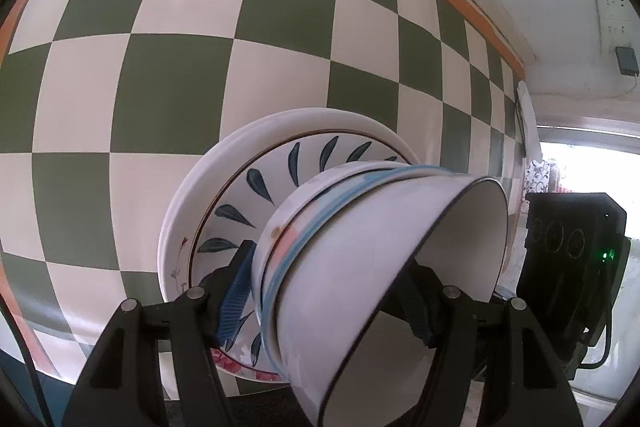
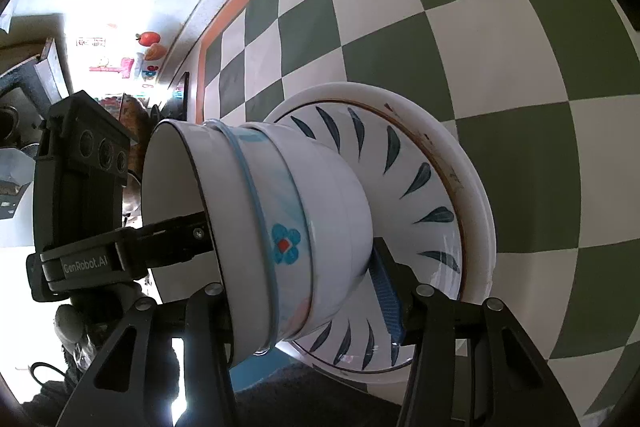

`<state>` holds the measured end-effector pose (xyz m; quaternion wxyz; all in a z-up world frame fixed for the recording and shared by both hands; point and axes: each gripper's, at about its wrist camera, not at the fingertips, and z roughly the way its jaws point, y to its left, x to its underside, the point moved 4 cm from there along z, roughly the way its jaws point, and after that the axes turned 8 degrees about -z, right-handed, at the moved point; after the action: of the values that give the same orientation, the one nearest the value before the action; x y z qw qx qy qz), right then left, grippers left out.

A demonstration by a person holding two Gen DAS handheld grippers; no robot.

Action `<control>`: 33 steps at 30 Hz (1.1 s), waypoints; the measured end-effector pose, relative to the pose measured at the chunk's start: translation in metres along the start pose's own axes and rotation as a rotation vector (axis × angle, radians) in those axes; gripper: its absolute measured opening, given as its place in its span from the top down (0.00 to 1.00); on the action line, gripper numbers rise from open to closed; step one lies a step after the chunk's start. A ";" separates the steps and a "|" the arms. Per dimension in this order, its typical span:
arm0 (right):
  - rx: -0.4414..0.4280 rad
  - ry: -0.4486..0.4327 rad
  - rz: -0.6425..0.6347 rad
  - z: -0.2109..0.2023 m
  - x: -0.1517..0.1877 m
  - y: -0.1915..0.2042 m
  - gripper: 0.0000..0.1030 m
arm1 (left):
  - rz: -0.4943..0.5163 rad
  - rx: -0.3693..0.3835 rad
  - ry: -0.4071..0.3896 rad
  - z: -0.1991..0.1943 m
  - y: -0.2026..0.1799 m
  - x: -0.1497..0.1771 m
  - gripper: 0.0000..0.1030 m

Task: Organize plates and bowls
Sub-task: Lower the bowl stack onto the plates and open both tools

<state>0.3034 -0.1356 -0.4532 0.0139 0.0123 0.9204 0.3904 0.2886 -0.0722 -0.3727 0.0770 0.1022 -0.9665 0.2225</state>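
Note:
A stack of nested bowls (image 1: pixel 360 251) sits on a blue-leaf plate (image 1: pixel 256 195), which lies on a larger white plate (image 1: pixel 200 211) with red flowers. My left gripper (image 1: pixel 328 303) is shut on the bowl stack, one blue pad under the lowest bowl, the other finger inside the top bowl. My right gripper (image 2: pixel 304 291) grips the same bowl stack (image 2: pixel 288 227) from the opposite side, its blue pad (image 2: pixel 386 291) between the bowls and the leaf plate (image 2: pixel 416 187). The white plate (image 2: pixel 476 219) rests on the checkered cloth.
The green and white checkered tablecloth (image 1: pixel 160 67) with an orange border fills both views. Each view shows the other gripper's black body (image 1: pixel 572 259) (image 2: pixel 80 195) beside the stack. A wall socket (image 1: pixel 612 15) and bright window lie beyond the table edge.

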 end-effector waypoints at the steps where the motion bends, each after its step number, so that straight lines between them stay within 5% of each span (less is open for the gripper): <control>1: -0.003 0.001 0.004 0.000 0.000 -0.001 0.49 | 0.002 -0.003 -0.001 0.001 -0.001 0.000 0.38; 10: -0.018 0.021 0.031 0.000 0.001 -0.006 0.49 | 0.006 -0.043 0.005 0.001 -0.005 0.000 0.38; 18: 0.056 0.032 0.009 -0.002 0.006 0.001 0.48 | 0.075 -0.100 -0.022 -0.006 -0.013 0.007 0.37; 24: 0.113 0.033 -0.028 -0.011 0.009 0.015 0.47 | 0.138 -0.144 -0.068 -0.019 -0.017 0.012 0.09; 27: 0.120 0.023 -0.043 -0.019 0.011 0.024 0.38 | 0.140 -0.153 -0.099 -0.027 -0.016 0.014 0.08; 29: 0.131 0.015 -0.063 -0.025 0.012 0.032 0.21 | 0.137 -0.158 -0.125 -0.035 -0.015 0.015 0.07; 33: 0.195 -0.015 -0.114 -0.038 0.014 0.049 0.17 | 0.146 -0.167 -0.169 -0.050 -0.016 0.020 0.06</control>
<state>0.2884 -0.1279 -0.3917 0.0416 -0.0359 0.9532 0.2974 0.2781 -0.0669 -0.3181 -0.0129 0.0431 -0.9896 0.1369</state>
